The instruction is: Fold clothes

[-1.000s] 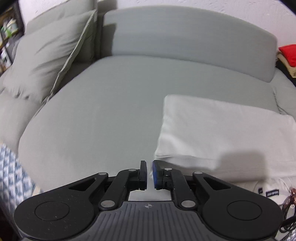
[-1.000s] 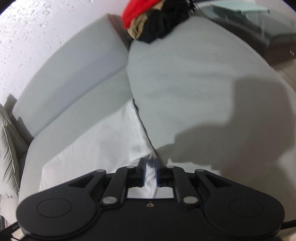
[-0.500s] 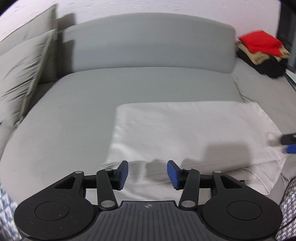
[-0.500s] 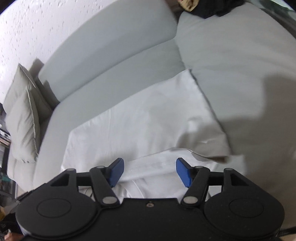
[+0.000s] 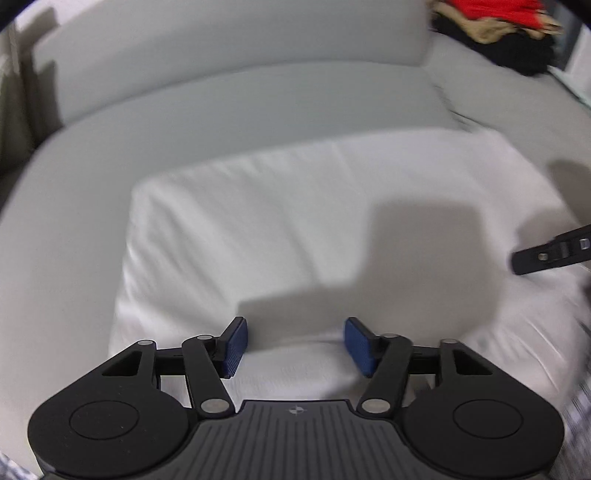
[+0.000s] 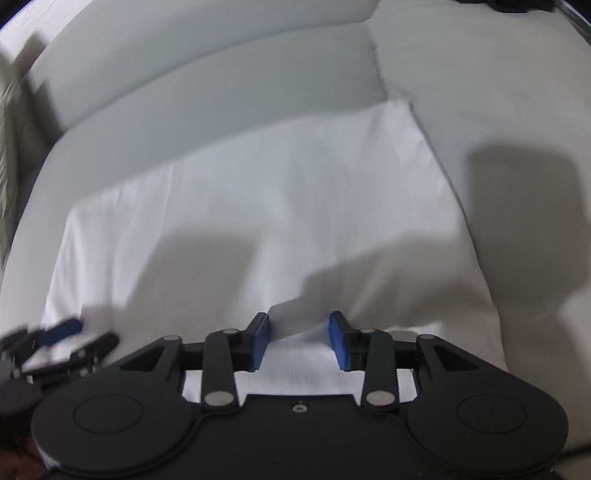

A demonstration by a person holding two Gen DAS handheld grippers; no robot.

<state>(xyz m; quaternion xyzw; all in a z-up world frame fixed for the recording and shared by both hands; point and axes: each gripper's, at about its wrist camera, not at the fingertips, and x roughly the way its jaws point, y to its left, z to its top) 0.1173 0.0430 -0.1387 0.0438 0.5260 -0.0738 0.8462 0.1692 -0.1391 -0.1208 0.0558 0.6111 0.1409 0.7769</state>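
Note:
A white garment (image 5: 280, 221) lies folded flat on the grey sofa seat (image 5: 221, 107); it also shows in the right wrist view (image 6: 266, 206). My left gripper (image 5: 295, 345) is open and empty over the garment's near edge. My right gripper (image 6: 298, 341) is open and empty, with white cloth lying between its blue pads, not clamped. The right gripper's finger shows at the right edge of the left wrist view (image 5: 554, 254). The left gripper shows blurred at the lower left of the right wrist view (image 6: 55, 343).
A pile of red, tan and black clothes (image 5: 498, 26) sits at the far right of the sofa. The sofa backrest (image 5: 221, 48) runs behind the seat. A seam between seat cushions (image 6: 424, 122) runs along the garment's right side.
Both grippers were shut a second ago and have opened. Both have moved in over the white garment's near edge, and the right gripper's gap has narrowed a little since half a second ago.

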